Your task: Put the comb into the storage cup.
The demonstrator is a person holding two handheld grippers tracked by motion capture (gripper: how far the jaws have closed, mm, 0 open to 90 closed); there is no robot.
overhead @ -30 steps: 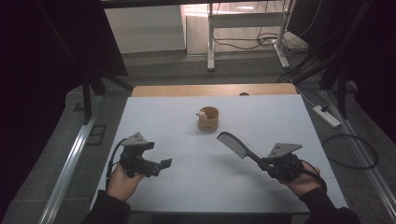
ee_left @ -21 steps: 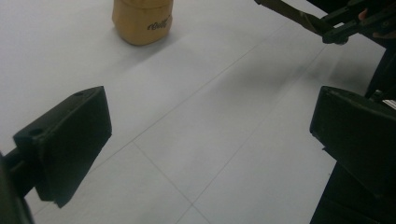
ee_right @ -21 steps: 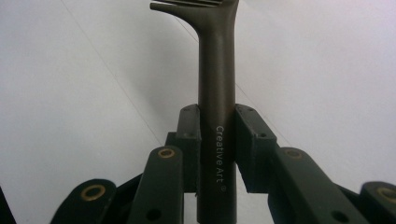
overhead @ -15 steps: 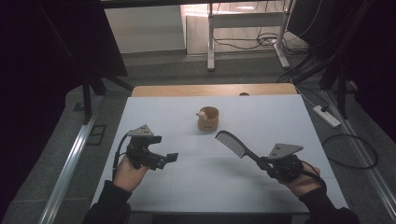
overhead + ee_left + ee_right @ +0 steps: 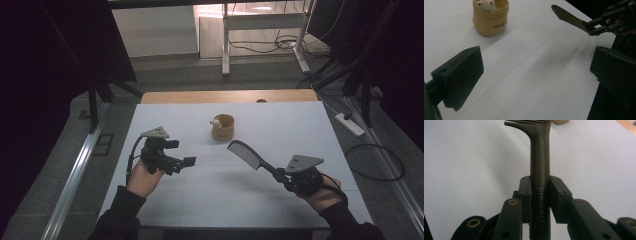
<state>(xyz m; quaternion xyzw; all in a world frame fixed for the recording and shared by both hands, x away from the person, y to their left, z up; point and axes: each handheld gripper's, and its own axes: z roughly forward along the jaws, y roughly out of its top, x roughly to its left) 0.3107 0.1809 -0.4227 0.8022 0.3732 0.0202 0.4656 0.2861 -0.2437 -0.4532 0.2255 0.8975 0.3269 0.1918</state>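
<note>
A dark comb (image 5: 246, 154) points up and left toward the table's middle, its handle clamped in my right gripper (image 5: 280, 175) at the front right. The right gripper view shows both pads pressed on the comb handle (image 5: 539, 157), which reads "Creative Art". My left gripper (image 5: 181, 153) hovers at the front left, its jaws wide open and nothing between them. A small tan pouch (image 5: 223, 127) with a pale plush animal inside stands upright at mid-table. In the left gripper view the pouch (image 5: 490, 21) is ahead at upper left and the comb (image 5: 570, 18) at upper right.
The white table top (image 5: 280, 125) has a wooden strip (image 5: 200, 96) along its far edge. Beyond it are a floor and a desk frame (image 5: 226, 35). A power strip (image 5: 351, 125) and cables lie on the floor to the right.
My left gripper has moved away from the front edge, a little to the right and slightly up. The right gripper and the comb have stayed put.
</note>
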